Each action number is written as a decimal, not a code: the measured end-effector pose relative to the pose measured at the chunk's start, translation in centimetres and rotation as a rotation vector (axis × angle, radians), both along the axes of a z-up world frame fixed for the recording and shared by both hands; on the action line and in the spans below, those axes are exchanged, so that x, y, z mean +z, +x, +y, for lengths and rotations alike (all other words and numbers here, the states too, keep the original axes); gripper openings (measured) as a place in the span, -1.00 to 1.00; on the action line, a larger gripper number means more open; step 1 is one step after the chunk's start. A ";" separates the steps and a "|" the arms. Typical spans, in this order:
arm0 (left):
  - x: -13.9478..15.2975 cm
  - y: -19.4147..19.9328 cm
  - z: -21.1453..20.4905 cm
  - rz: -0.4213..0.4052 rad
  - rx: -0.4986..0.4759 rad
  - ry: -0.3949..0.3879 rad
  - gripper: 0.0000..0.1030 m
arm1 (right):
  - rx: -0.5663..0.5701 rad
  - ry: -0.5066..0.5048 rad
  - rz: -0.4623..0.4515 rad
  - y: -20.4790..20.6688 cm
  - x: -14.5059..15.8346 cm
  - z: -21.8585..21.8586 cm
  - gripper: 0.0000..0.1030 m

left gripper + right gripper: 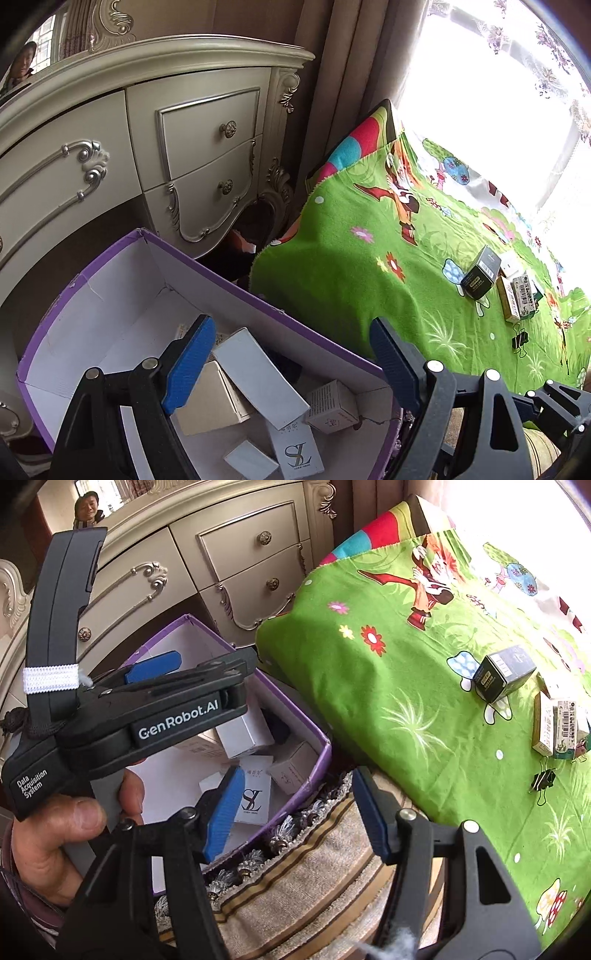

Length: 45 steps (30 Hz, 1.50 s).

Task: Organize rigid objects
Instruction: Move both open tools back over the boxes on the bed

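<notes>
A purple open box (258,299) (317,746) holds several small white cartons, one marked SL (297,452) (253,799). My left gripper (291,350) is open and empty above the box; in the right wrist view it (192,664) hovers over the box, held by a hand. My right gripper (295,812) is open and empty over the box's near edge. On the green cartoon blanket (351,277) (388,701) lie a black carton (480,273) (504,674), a few small white and green cartons (517,297) (557,727) and a black binder clip (519,341) (543,779).
A cream ornate dresser (166,147) (240,554) stands behind the box. A striped fringed cloth (314,878) lies under the box's edge. Beige curtains (343,74) and a bright window (498,92) are behind the bed.
</notes>
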<state>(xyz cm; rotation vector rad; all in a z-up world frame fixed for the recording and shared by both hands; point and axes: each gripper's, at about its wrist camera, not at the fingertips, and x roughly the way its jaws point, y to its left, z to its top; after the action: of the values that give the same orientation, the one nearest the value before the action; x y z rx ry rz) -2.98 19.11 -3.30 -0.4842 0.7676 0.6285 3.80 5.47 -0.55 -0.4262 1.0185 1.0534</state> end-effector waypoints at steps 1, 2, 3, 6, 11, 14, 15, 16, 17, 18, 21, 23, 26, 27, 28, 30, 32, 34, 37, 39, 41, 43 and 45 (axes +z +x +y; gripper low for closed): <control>0.2 0.3 -0.3 -0.002 -0.014 0.004 0.68 | -0.012 0.003 -0.010 0.4 0.2 -0.3 0.26; 0.3 0.7 -0.7 -0.006 -0.029 0.007 0.68 | -0.023 0.005 -0.020 0.8 0.3 -0.6 0.26; 0.4 1.0 -1.0 -0.009 -0.044 0.007 0.68 | -0.035 0.006 -0.029 1.1 0.5 -0.8 0.27; 0.8 1.8 -1.8 -0.020 -0.081 0.014 0.68 | -0.063 0.015 -0.038 2.1 0.9 -1.6 0.28; 1.2 2.7 -2.8 -0.038 -0.124 0.012 0.68 | -0.101 0.024 -0.041 3.5 1.2 -2.9 0.29; 1.3 3.3 -3.2 -0.043 -0.139 0.004 0.68 | -0.128 0.029 -0.040 4.6 1.2 -3.9 0.29; 1.3 3.5 -3.3 -0.044 -0.146 0.000 0.68 | -0.137 0.030 -0.040 4.8 1.2 -4.3 0.29; 1.3 3.7 -3.4 -0.043 -0.151 -0.001 0.68 | -0.145 0.030 -0.040 5.1 1.2 -4.6 0.29; 1.3 3.8 -3.6 -0.041 -0.155 0.000 0.68 | -0.155 0.031 -0.040 5.4 1.2 -4.9 0.30; 1.3 4.0 -3.7 -0.039 -0.157 0.001 0.68 | -0.164 0.032 -0.038 5.7 1.2 -5.2 0.30; 1.3 4.4 -4.2 -0.036 -0.168 0.002 0.68 | -0.190 0.035 -0.036 6.5 1.1 -6.2 0.30; 1.3 4.7 -4.5 -0.031 -0.175 0.007 0.68 | -0.207 0.037 -0.034 7.1 1.1 -6.8 0.30; 1.3 5.1 -4.9 -0.025 -0.183 0.011 0.68 | -0.236 0.043 -0.032 7.9 1.0 -7.9 0.31; 1.2 5.3 -5.0 -0.022 -0.185 0.011 0.68 | -0.247 0.044 -0.031 8.2 1.0 -8.3 0.31; 1.2 5.4 -5.2 -0.019 -0.189 0.010 0.68 | -0.255 0.046 -0.030 8.5 1.0 -8.6 0.31; 1.2 5.7 -5.5 -0.015 -0.194 0.008 0.68 | -0.274 0.050 -0.030 9.1 1.0 -9.4 0.31; 1.2 5.9 -5.7 -0.014 -0.198 0.008 0.68 | -0.294 0.054 -0.028 9.7 1.0 -10.1 0.31; 1.3 6.0 -5.7 -0.017 -0.199 0.011 0.68 | -0.318 0.060 -0.029 10.3 1.1 -10.9 0.31; 1.3 6.5 -5.9 -0.019 -0.203 0.006 0.68 | -0.356 0.068 -0.030 11.2 1.2 -12.4 0.32; 1.4 6.9 -6.0 -0.022 -0.211 0.002 0.68 | -0.383 0.069 -0.029 11.9 1.1 -13.4 0.32; 1.5 7.4 -6.2 -0.027 -0.223 0.006 0.68 | -0.409 0.069 -0.026 12.7 0.9 -14.2 0.32; 1.8 8.1 -6.6 -0.036 -0.241 0.010 0.68 | -0.436 0.071 -0.029 13.3 0.9 -15.1 0.32; 2.0 8.9 -7.0 -0.046 -0.270 0.011 0.68 | -0.461 0.074 -0.029 14.0 0.9 -16.0 0.32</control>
<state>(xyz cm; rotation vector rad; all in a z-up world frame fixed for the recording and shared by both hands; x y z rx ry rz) 5.90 12.07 -1.34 -0.3753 0.7697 0.3690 17.82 -10.52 0.31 -0.1336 0.9882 0.6655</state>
